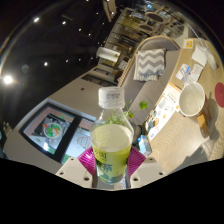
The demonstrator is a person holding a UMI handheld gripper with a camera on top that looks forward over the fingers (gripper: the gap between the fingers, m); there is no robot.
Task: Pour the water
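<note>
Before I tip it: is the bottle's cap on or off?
On. The bottle, held between the gripper fingers, has its white cap in place.

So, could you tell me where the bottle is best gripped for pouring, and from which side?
Judging by its pose, the bottle is best held at its lower body, from the side, as the gripper does now. Its walls there are straight and wide, the pink pads flank them, and the white cap stays clear.

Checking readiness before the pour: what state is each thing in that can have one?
Bottle: upright, white cap on, yellow-green liquid roughly half full, held between the jaws.
Gripper: jaws shut on the bottle, pink pads against its sides.
White cup: upright on the table, open-topped, looks empty.
</note>
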